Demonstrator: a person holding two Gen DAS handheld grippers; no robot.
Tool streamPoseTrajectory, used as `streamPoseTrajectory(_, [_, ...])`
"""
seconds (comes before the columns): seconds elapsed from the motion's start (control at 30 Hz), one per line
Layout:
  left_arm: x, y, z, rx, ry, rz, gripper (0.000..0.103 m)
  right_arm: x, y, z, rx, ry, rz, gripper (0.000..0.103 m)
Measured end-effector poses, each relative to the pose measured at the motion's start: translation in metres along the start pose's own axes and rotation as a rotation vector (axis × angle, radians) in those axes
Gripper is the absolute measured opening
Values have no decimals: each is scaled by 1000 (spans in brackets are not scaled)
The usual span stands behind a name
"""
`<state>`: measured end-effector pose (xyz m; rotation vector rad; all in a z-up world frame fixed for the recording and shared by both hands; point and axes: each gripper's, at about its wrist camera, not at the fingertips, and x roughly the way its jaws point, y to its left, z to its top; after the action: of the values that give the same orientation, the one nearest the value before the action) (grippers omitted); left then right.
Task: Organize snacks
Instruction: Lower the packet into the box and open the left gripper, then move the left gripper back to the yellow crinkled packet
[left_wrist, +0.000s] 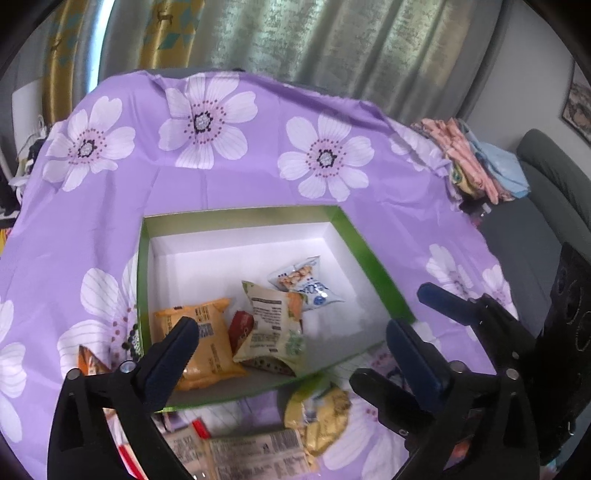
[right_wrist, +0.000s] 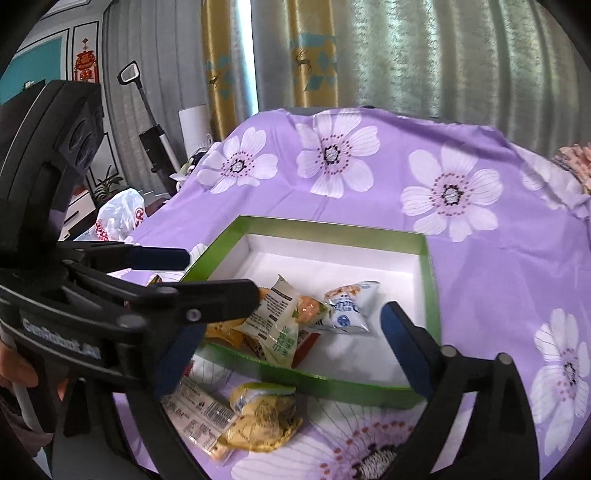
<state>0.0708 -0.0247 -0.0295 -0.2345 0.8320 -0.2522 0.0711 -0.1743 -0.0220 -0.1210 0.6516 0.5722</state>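
The left gripper (left_wrist: 288, 332) hangs over the near edge of the green box (left_wrist: 354, 229), its jaws spread wide with nothing between the pads. No earlier view is at hand, so only this open stance can be told.

Left of its left jaw, on the purple flowered cloth (left_wrist: 229, 184) covering the bench, an orange-brown packet (left_wrist: 88, 360) lies just outside the box wall. Partly under that left jaw, inside the box, sits an orange packet (left_wrist: 210, 332). Between the jaws lie a small red packet (left_wrist: 242, 326) and a cream-and-green packet (left_wrist: 273, 325) leaning over it; beyond them, a white-and-blue packet (left_wrist: 306, 284) rests on the box's white floor.

Below the jaws, outside the box on the cloth, are a yellow packet (left_wrist: 321, 417) and a long cream packet (left_wrist: 258, 450) touching it.

The right gripper (right_wrist: 284, 332) stands just right of the left one, also over the box's near wall, its jaws wide apart and gripping nothing. In its view the cream-and-green packet and the white-and-blue packet lie between its jaws, and the yellow packet sits below them outside the box. To the right of both grippers only cloth shows, with folded fabrics (left_wrist: 476, 158) at the bench's far right edge.
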Motion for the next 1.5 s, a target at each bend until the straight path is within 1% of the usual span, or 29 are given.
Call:
streamPoseTrajectory(0.1, [-16,-8,-5,6,-22,-7,102,-16,4,-3,-3,-20,-16,102])
streamPoseTrajectory(0.3, [-46,-21,-19,16,-55,-18,102,-44,11,-8,2,-45,-46,102])
streamPoseTrajectory(0.47, [-67,-28,-32,30,-76,3,102,-65,18,-14,8,-63,-46,102])
streamPoseTrajectory(0.57, [-77,-29,-38,19,-84,-4,102,-75,23,-17,3,-70,-47,102])
streamPoseTrajectory(0.67, [-86,-30,-43,23,-94,8,102,-82,27,-20,-4,-76,-48,102])
streamPoseTrajectory(0.73, [-91,-31,-46,21,-101,-1,102,-87,28,-22,-4,-78,-54,102])
streamPoseTrajectory(0.97, [-103,-31,-55,15,-114,6,102,-98,29,-27,0,-82,-60,102])
streamPoseTrajectory(1.13, [-107,-31,-60,25,-122,33,102,-103,31,-30,-2,-82,-62,102])
streamPoseTrajectory(1.5, [-104,-29,-71,20,-103,49,102,-107,32,-35,3,-78,-64,102])
